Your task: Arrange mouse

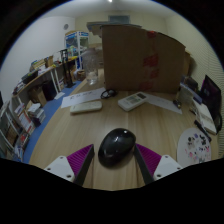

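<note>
Item: mouse, black, domed, lying on a wooden table. Landmark for all placements below.

Gripper: fingers spread, released. The purple pads flank the near end of the mouse, one on each side, with a gap showing at either flank. The mouse rests on its own weight; nothing presses on it.

Beyond the mouse: a white keyboard slightly to the left, a white remote-like device slightly to the right, and farther back a large cardboard box.
Right of the mouse: a round white palette with small coloured spots, near the table edge.
Far left of the mouse: shelving with books.

Risks, as judged:
- The shell is smooth and rounded; a close made on the tapered near end could squeeze the mouse forward and out of the pads.
- An off-centre close could twist it, leaving it crooked for arranging.
- A push instead of a grip could slide it toward the keyboard or the remote-like device.
- No cable is visible; whether one trails behind cannot be told.
</note>
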`<state>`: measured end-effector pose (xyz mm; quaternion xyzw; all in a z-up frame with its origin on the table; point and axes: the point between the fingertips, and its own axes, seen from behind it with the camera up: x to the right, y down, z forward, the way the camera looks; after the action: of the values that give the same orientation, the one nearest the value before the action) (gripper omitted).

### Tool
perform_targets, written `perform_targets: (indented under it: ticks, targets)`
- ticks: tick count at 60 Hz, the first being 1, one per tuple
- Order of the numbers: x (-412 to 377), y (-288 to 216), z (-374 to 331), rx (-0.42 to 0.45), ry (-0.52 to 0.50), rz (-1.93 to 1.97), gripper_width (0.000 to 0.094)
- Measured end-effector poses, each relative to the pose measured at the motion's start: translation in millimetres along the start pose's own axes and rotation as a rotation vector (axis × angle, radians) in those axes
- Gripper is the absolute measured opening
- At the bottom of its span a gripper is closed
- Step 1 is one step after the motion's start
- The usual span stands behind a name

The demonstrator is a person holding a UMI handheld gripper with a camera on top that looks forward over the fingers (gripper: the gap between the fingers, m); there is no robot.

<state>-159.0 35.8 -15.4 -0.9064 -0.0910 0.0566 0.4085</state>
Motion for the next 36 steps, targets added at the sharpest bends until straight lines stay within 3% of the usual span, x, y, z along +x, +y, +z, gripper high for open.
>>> perform_targets:
  ticks: [12, 17, 36]
  targets:
    - [-7.9, -25.0, 29.5, 0.026, 0.007, -0.013, 0.0812]
    - [-11.5, -30.2, 34.7, 0.04, 0.001, -0.02, 0.0573]
    - [-23.6, -35.8, 19.3, 0.151, -0.04, -0.109, 0.0398]
